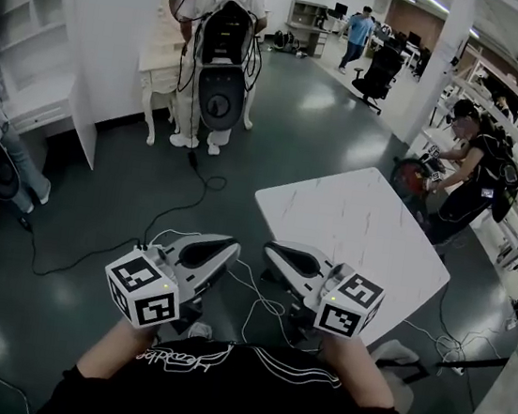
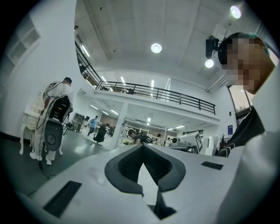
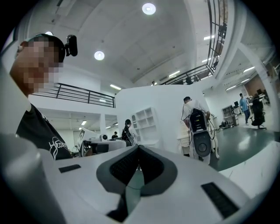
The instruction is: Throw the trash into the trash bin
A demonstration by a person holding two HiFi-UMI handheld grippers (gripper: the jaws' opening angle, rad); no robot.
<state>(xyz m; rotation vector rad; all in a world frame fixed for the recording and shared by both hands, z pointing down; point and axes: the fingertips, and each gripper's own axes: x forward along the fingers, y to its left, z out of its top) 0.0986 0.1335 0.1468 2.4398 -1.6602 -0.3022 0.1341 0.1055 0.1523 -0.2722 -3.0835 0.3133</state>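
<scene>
Both grippers hang close in front of the person's body, pointing level and out over the dark floor (image 1: 279, 128), tips near each other. The left gripper (image 1: 227, 247) has its jaws closed: in the left gripper view its dark pads (image 2: 127, 164) meet at the tip, and only the usual small gap sits behind them, with nothing caught there. The right gripper (image 1: 274, 250) is likewise closed and empty, its pads (image 3: 120, 168) pressed together at the front in the right gripper view. No piece of trash can be made out in any view, and no trash bin either. The white table (image 1: 361, 224) lies ahead and to the right, its near corner just beyond the right gripper, and its top looks bare from here. With nothing to see, neither the trash's direction from the jaws nor its long axis can be judged. If it turns up on or around the table, the right gripper is the nearer one; the left would have to cross in front of the body. Loose cables (image 1: 185, 192) trail over the floor ahead, and a person wearing a backpack (image 1: 219, 45) stands well apart at a small desk. Either gripper will probably need its jaws opened before any pick-up.
</scene>
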